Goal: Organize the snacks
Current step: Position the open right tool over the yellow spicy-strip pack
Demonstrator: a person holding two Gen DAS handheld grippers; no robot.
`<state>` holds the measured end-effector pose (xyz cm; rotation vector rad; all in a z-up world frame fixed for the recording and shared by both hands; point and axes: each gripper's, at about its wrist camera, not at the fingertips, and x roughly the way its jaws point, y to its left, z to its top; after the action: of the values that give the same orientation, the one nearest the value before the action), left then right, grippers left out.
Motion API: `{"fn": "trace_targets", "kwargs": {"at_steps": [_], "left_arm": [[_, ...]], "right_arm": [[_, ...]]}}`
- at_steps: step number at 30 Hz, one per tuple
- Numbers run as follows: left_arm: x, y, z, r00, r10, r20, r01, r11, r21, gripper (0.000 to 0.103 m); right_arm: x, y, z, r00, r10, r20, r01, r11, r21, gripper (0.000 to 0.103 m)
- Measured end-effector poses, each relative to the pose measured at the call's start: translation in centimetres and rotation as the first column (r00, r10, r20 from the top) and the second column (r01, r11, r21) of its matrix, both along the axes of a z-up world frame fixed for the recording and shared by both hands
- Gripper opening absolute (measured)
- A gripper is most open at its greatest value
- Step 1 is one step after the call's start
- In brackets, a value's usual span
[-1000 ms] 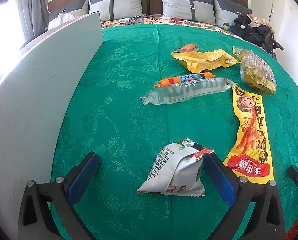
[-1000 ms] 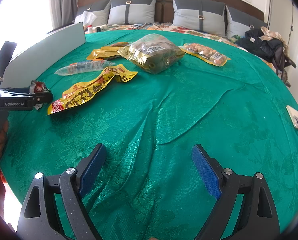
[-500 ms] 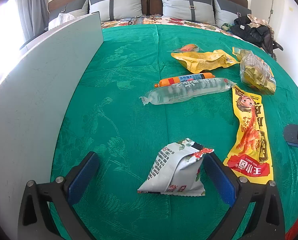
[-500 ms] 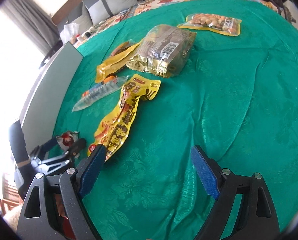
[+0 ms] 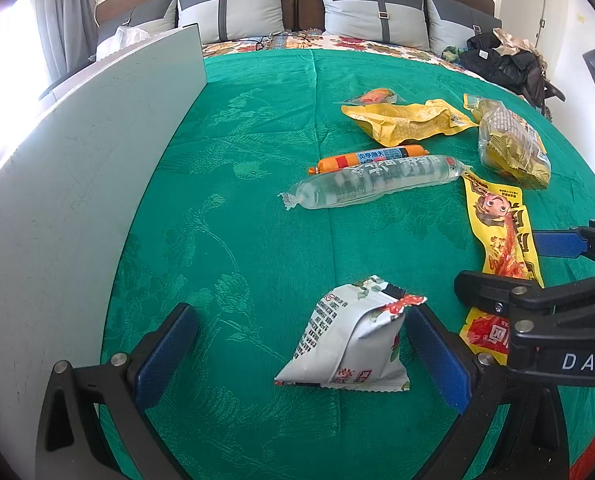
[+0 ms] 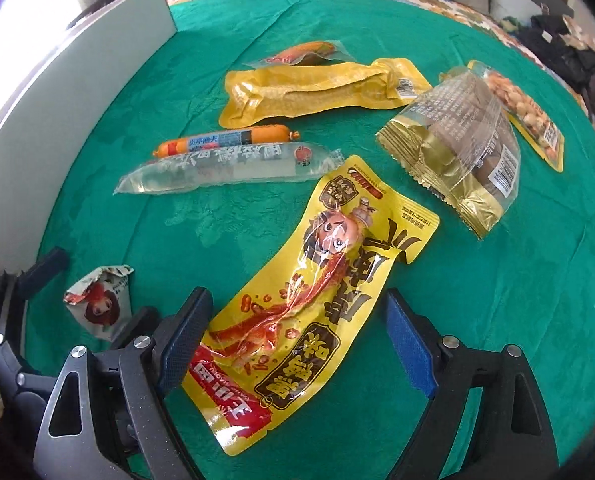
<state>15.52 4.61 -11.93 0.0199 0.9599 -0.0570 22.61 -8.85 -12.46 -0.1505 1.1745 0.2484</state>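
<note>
The right hand-held gripper (image 6: 297, 336) hangs over the bed with its blue-padded jaws spread wide; they have just been closing a little, and the long yellow plastic snack packet with a cartoon face and red base (image 6: 317, 300) lies between them, its sides clear of both pads. The left hand-held gripper (image 5: 297, 356) is also spread, and the small white crinkled foil snack bag (image 5: 349, 344) stands between its jaws, the bag's red torn top just beside the right pad; whether they touch I cannot tell. Both packets rest on the green patterned bedspread (image 6: 497, 280) near the bed's near edge.

Further in lie a clear plastic tube-shaped packet with white print (image 6: 225, 168) and, touching its far side, an orange sausage stick with a blue label (image 6: 225, 140). Beyond them sit a crumpled plain yellow pouch (image 6: 317, 88) and a small clear packet with an orange snack (image 6: 301, 52). To the right lies a gold and clear bag of wrapped pieces (image 6: 461, 136), with a yellow packet of nuts (image 6: 533, 116) behind it. A pale grey upright board (image 5: 77, 168) runs along the bed's left edge.
</note>
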Motion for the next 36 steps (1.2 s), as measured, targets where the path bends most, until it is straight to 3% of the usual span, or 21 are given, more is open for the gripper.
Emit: {"fn": "trace_targets", "kwargs": {"at_steps": [6,15,24,31,36], "left_arm": [[-0.1,-0.2,0.1,1.0,-0.002,0.0,0.002,1.0,0.002,0.103],[0.0,-0.2,0.1,1.0,-0.002,0.001,0.002,1.0,0.002,0.103],[0.0,-0.2,0.0,1.0,-0.001,0.001,0.001,1.0,0.002,0.103],[-0.1,-0.2,0.0,1.0,-0.001,0.001,0.001,1.0,0.002,0.103],[0.0,-0.2,0.0,1.0,-0.001,0.001,0.001,1.0,0.002,0.103]], "right_arm": [[-1.2,-2.1,0.4,1.0,0.008,0.022,-0.009,0.999,0.036,0.068],[-4.2,-5.8,0.1,0.996,0.073,0.055,-0.072,0.997,-0.024,0.067],[-7.8,-12.8,-0.4,0.982,-0.037,0.183,0.044,0.999,-0.03,0.071],[-8.1,-13.8,-0.9,0.971,-0.094,0.222,0.087,0.995,0.044,0.084],[-8.8,-14.2,-1.0,0.964,-0.09,0.251,0.079,0.995,0.053,0.087]]}}
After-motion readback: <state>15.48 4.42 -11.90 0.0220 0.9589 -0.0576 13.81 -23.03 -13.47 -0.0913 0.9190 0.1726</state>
